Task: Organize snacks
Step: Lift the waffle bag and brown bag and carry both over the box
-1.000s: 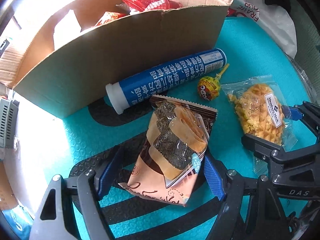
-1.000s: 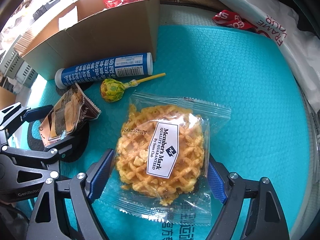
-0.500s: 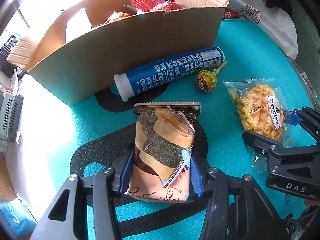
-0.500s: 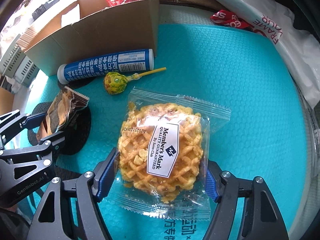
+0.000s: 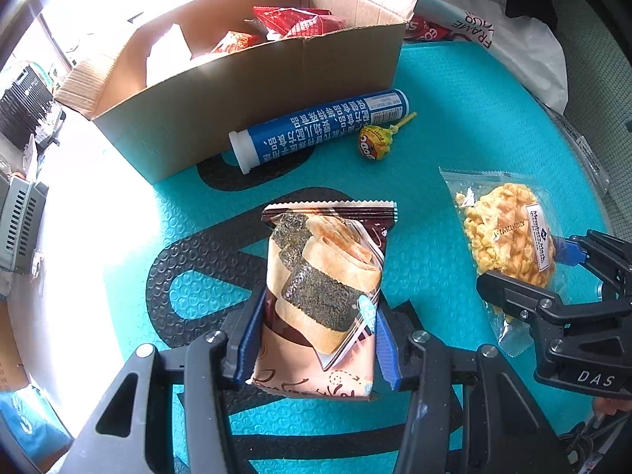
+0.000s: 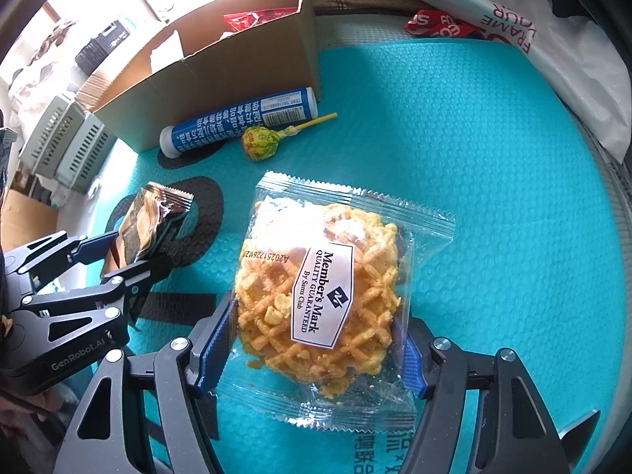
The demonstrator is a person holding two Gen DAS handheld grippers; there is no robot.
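Observation:
My left gripper [image 5: 316,339] is shut on a brown seaweed roll snack packet [image 5: 322,292] and holds it a little above the teal mat [image 5: 454,91]. My right gripper [image 6: 316,339] is shut on a clear packet of yellow waffle crisps [image 6: 324,288], also lifted off the mat. Each gripper shows in the other view: the right gripper with the crisps [image 5: 509,237], the left gripper with the seaweed packet [image 6: 146,225]. An open cardboard box [image 5: 245,79] with red snack packets [image 5: 296,23] stands at the back.
A blue tube [image 5: 320,130] lies along the box's front wall, with a lollipop [image 5: 375,142] beside it. A white plastic bag [image 5: 501,31] and a red wrapper [image 6: 438,25] lie at the back right. Grey units [image 6: 63,142] stand left of the mat.
Both grippers closed on their packets and lifted them off the mat. Both views have pulled back from the box and the tube.

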